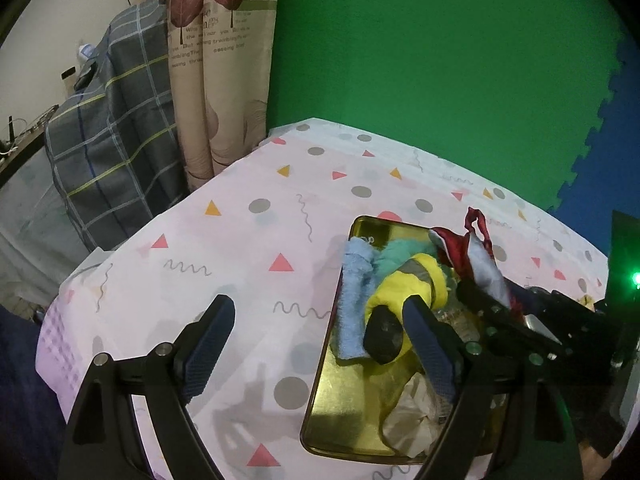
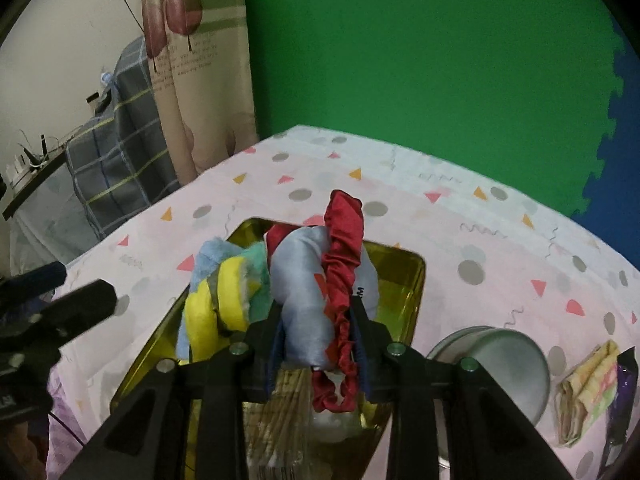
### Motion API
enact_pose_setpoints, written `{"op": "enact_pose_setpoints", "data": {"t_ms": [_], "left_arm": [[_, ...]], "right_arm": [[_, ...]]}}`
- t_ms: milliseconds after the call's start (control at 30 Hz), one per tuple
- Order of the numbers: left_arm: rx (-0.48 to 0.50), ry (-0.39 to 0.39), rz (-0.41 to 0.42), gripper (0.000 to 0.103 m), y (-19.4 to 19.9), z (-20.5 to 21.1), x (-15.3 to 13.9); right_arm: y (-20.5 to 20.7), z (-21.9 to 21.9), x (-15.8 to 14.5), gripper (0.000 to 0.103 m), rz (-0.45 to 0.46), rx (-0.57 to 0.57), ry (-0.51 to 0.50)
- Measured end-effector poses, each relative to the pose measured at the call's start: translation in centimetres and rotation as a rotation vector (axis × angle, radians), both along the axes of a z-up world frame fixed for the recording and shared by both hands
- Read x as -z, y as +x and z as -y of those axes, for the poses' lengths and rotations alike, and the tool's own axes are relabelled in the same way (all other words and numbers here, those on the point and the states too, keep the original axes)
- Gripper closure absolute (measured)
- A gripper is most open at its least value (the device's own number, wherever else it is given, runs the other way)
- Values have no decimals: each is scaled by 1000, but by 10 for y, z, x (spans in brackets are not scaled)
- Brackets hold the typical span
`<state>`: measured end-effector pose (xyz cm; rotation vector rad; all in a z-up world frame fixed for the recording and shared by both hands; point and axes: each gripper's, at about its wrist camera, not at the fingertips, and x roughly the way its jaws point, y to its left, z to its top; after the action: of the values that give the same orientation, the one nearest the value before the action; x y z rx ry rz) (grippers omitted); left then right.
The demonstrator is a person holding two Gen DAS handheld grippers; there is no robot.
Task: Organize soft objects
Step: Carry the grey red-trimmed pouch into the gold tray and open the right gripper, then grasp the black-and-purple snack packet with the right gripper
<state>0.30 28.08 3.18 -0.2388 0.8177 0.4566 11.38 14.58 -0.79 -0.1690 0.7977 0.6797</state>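
Patterned tablecloth (image 2: 460,216), green backdrop (image 2: 420,60), leaf-print curtain (image 1: 224,60), plaid cloth (image 1: 116,128), round metal tin (image 2: 500,364), folded paper packet (image 2: 586,392).

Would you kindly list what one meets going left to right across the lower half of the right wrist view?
Left gripper → yellow cloth → grey and red fabric bundle in the right gripper → round metal tin → folded patterned cloth

Soft things gathered over a gold tin tray (image 2: 416,280).
Pale grey satin pouch (image 2: 308,280) and ruched red scrunchie (image 2: 340,264) bunched upright together; beside them, light blue towel (image 1: 354,300), teal cloth (image 1: 400,256) and yellow plush (image 1: 404,288), heaped in tray.
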Motion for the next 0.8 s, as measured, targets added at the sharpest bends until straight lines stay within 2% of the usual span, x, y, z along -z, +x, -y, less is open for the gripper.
{"op": "enact_pose_setpoints", "data": {"t_ms": [167,367,800], "left_arm": [[16,2,-11,20,2,5,3],[46,14,-12,19,3,17,2],[115,35,-15,19,6,43,1]], "right_arm": [[-12,2,3,51,-7,-38,9],[-30,14,0,44,1,-60,16],[-56,62,-20,42,34,-19,70]]}}
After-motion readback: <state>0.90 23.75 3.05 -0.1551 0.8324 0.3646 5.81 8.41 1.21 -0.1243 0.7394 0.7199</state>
